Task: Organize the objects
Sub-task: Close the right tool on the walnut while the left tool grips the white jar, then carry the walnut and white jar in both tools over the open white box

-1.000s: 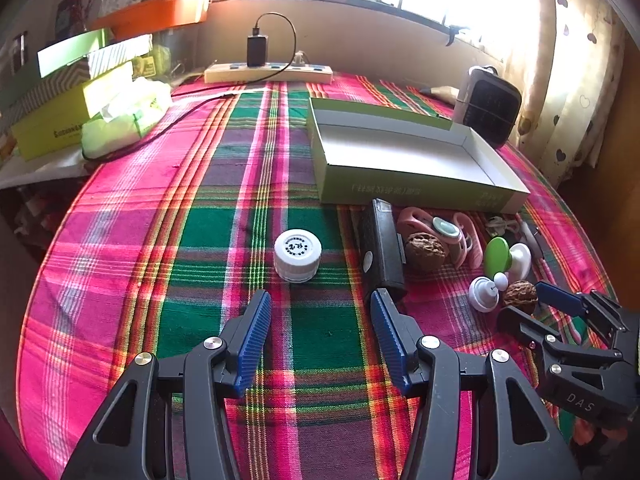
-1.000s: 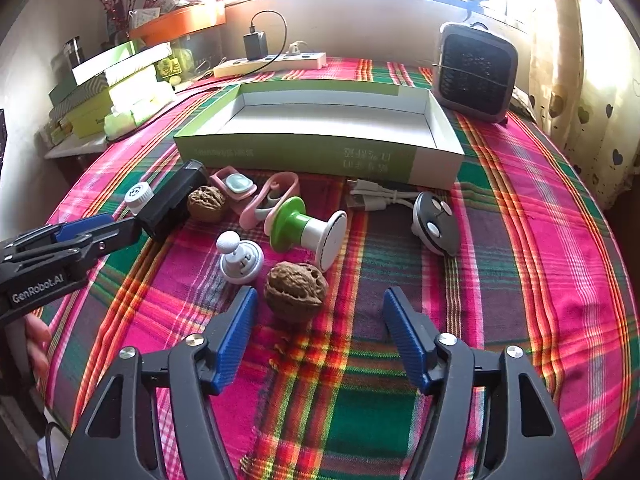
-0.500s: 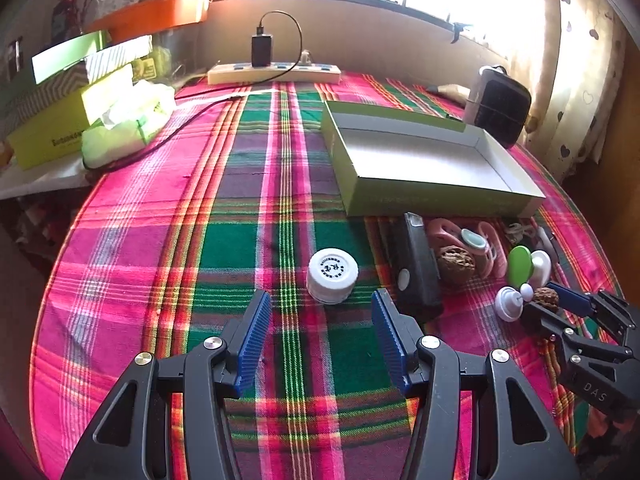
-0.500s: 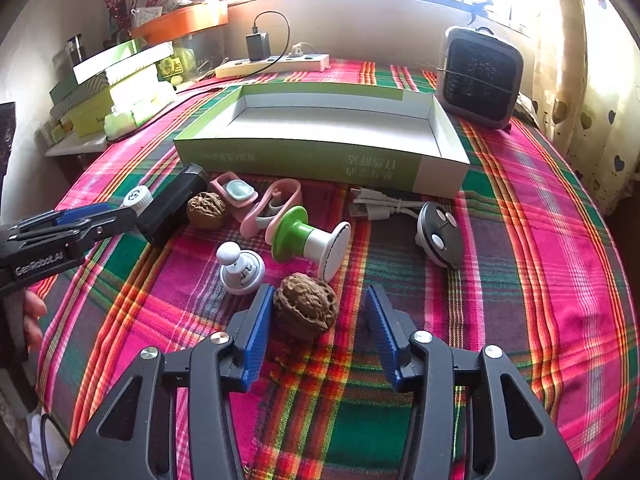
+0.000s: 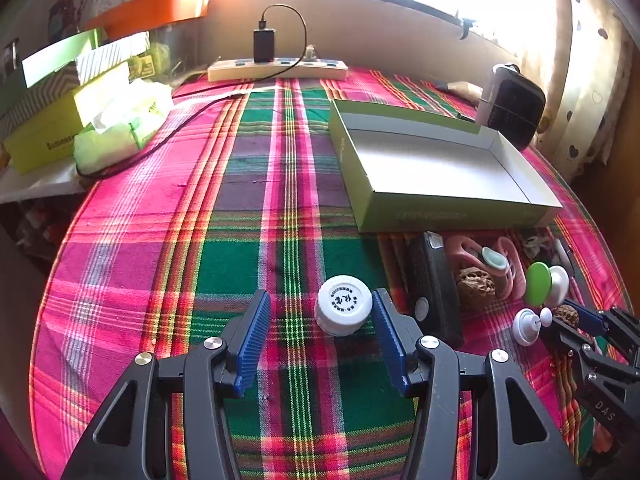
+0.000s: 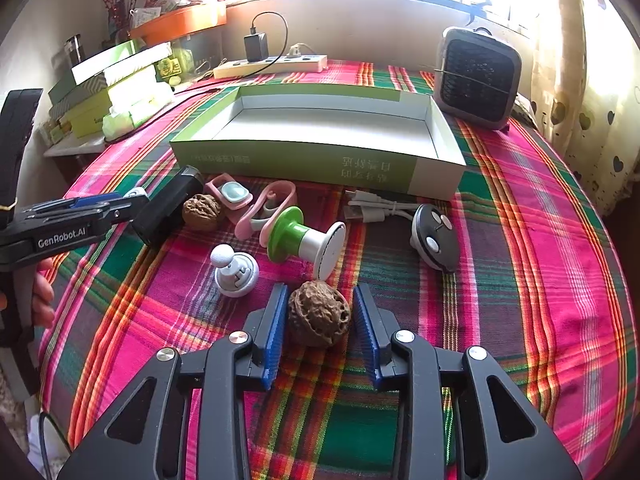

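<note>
My left gripper (image 5: 320,300) is open around a small white jar (image 5: 343,311), which stands on the plaid cloth touching the right pad, with a gap on its left. My right gripper (image 6: 320,294) has closed in on a walnut (image 6: 319,312) lying on the cloth; both pads sit at its sides. An open green box (image 6: 320,160) with a white inside lies behind the loose items and also shows in the left wrist view (image 5: 440,212). The right gripper shows at the right edge of the left wrist view (image 5: 576,322).
Loose items lie before the box: a black case (image 6: 168,208), a second walnut (image 6: 202,212), pink clips (image 6: 264,210), a green-white spool (image 6: 306,240), a white knob (image 6: 236,270), a cable (image 6: 380,208), a remote (image 6: 434,236). A heater (image 6: 478,76) stands back right, a power strip (image 5: 276,70) behind, boxes (image 5: 60,120) left.
My left gripper moved forward until the white jar sits between its pads. My right gripper moved forward and narrowed its jaws onto the walnut.
</note>
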